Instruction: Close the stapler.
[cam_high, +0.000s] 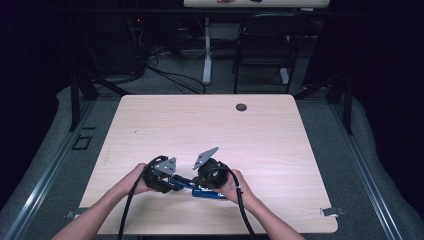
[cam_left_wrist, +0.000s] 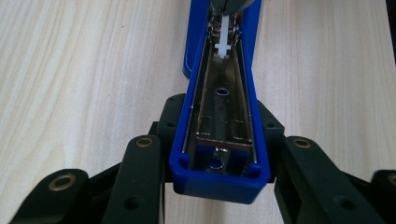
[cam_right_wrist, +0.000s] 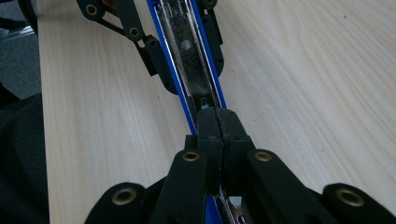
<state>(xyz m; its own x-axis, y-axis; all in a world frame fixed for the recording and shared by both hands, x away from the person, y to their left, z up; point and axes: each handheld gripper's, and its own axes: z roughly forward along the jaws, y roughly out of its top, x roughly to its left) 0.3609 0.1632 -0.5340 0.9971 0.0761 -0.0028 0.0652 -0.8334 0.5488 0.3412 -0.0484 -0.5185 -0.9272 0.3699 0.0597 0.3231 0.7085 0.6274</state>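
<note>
- On pale wooden table, dark room beyond, grey floor around.
- At table's 6 o'clock edge: blue stapler, opened, tray exposed.
- Left gripper, forearm in from 7 o'clock, clamped on stapler's blue channel end.
- Right gripper, forearm from 5 o'clock, pressed shut above stapler's tray.

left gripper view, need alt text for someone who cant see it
An opened blue stapler lies on a light wooden table, its metal staple channel facing up and running away from the camera. The left gripper has its two black jaws closed on the sides of the stapler's near end.
</note>
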